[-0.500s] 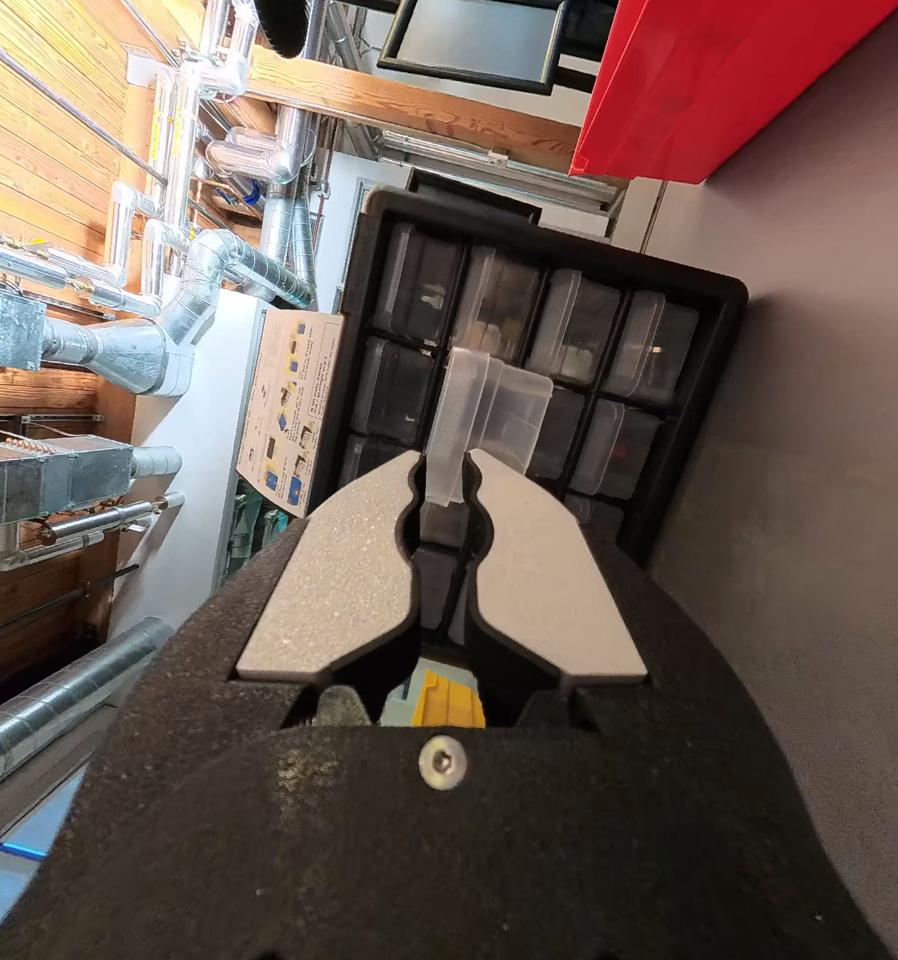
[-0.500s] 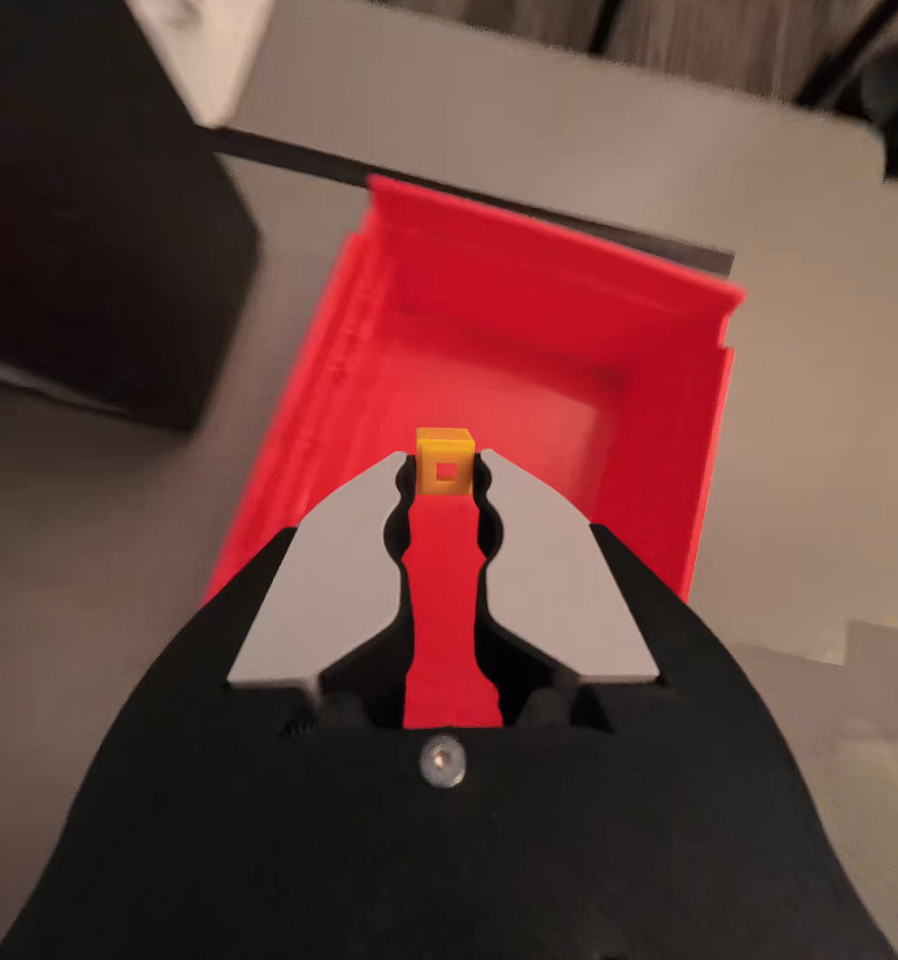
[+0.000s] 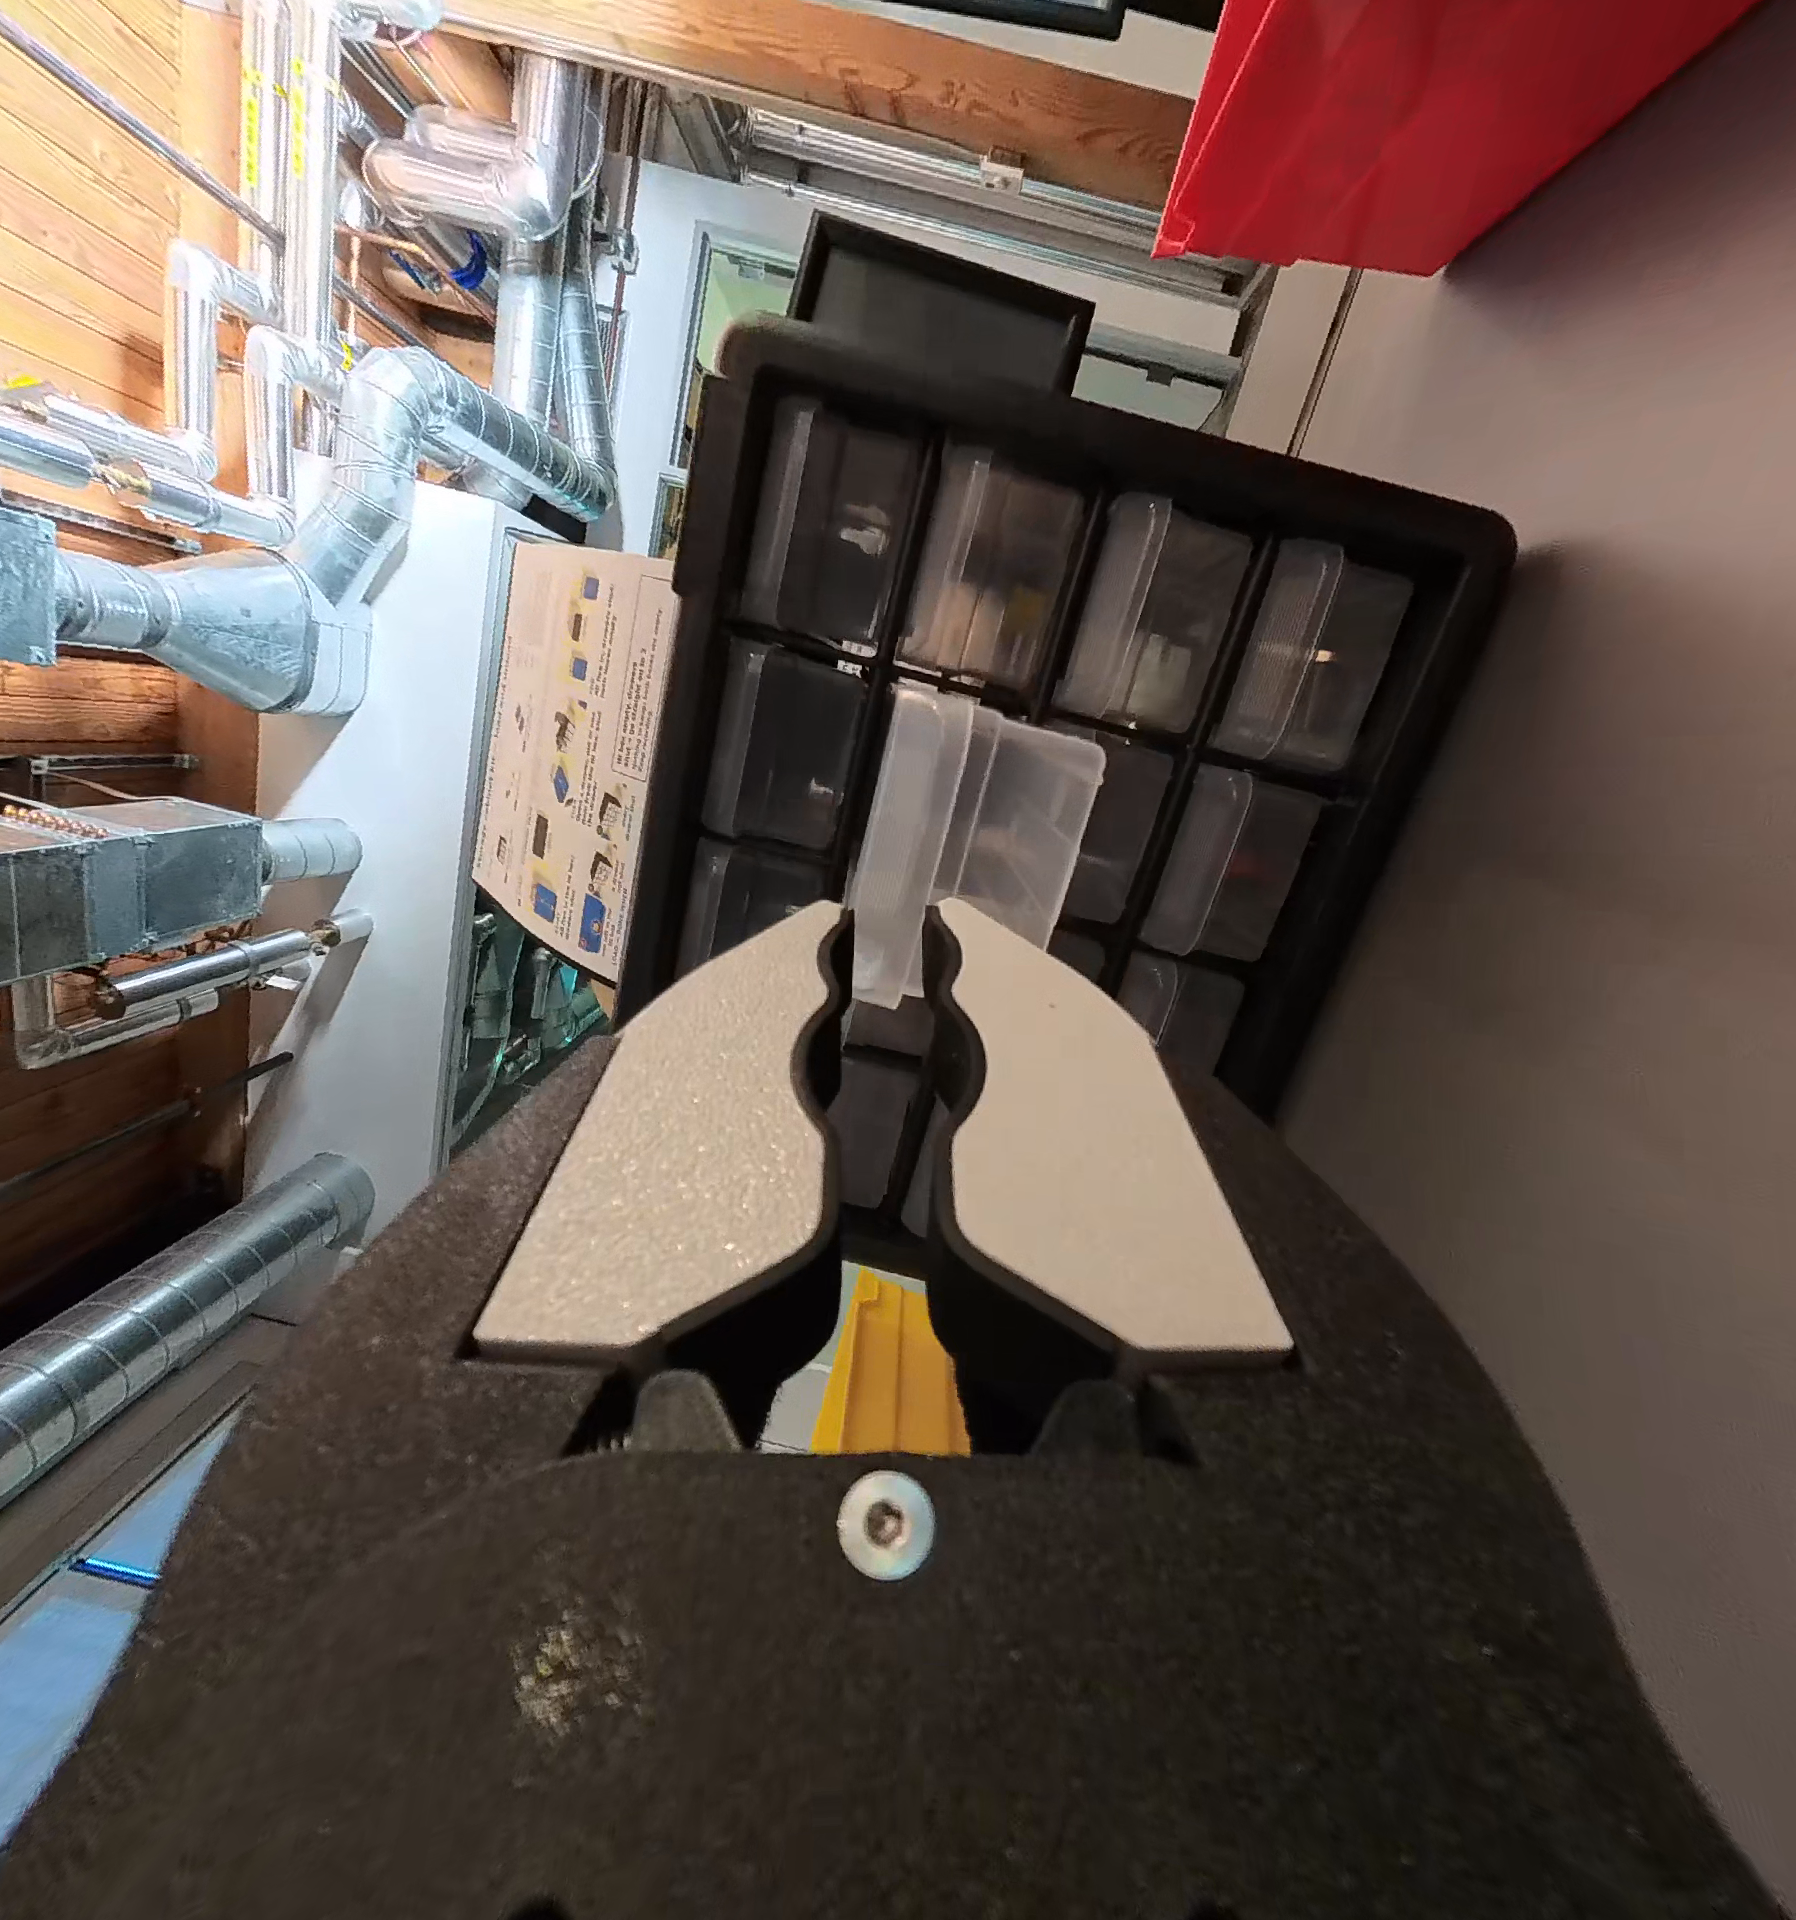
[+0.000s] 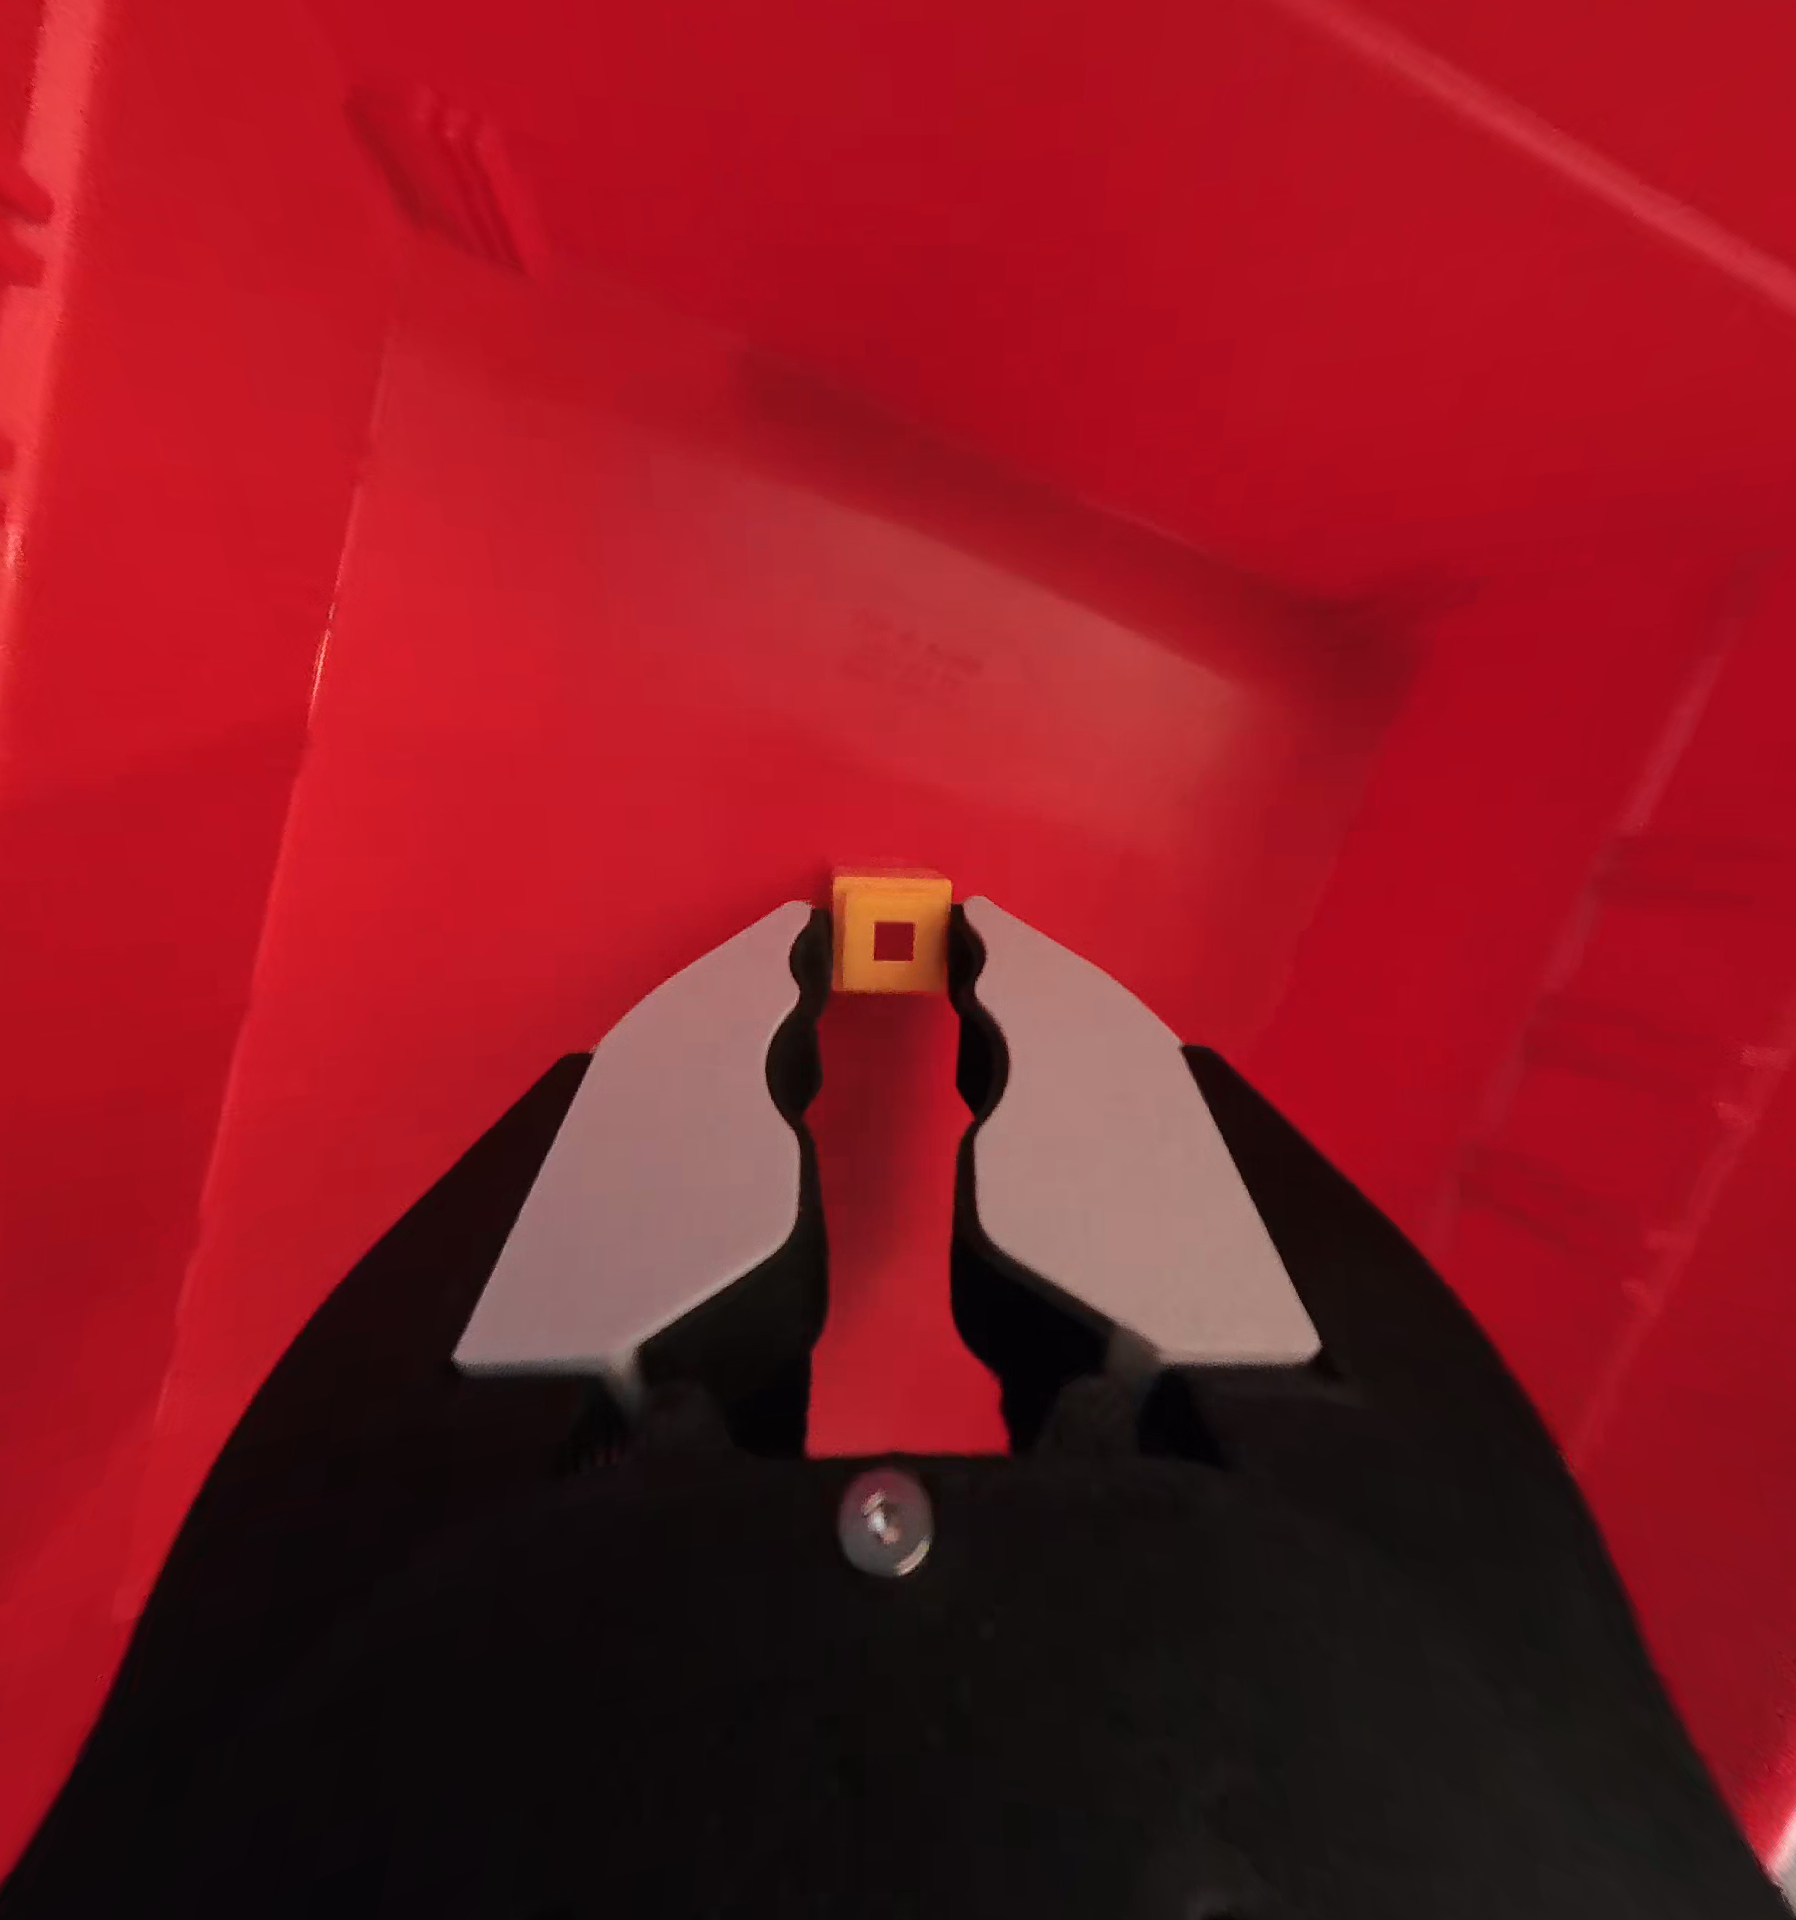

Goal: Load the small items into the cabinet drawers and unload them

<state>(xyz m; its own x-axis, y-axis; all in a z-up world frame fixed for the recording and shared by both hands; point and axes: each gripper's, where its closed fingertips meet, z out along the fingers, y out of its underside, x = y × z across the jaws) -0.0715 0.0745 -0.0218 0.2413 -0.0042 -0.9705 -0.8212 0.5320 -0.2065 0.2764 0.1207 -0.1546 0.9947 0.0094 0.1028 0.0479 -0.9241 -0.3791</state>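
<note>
The left gripper is pinching the clear handle of a drawer, its jaws pressed against the tab on both sides. That drawer is sticking out toward the jaws from the black cabinet, whose other clear drawers are sitting pushed in around it. The cabinet is standing on the grey desk, with a red bin beyond it to the jaws' right.

The right gripper is clamping a small orange cube with a square hole, squeezed right at the tips of the jaws. It is hanging inside the red bin, whose floor and walls are filling the space ahead of the jaws.
</note>
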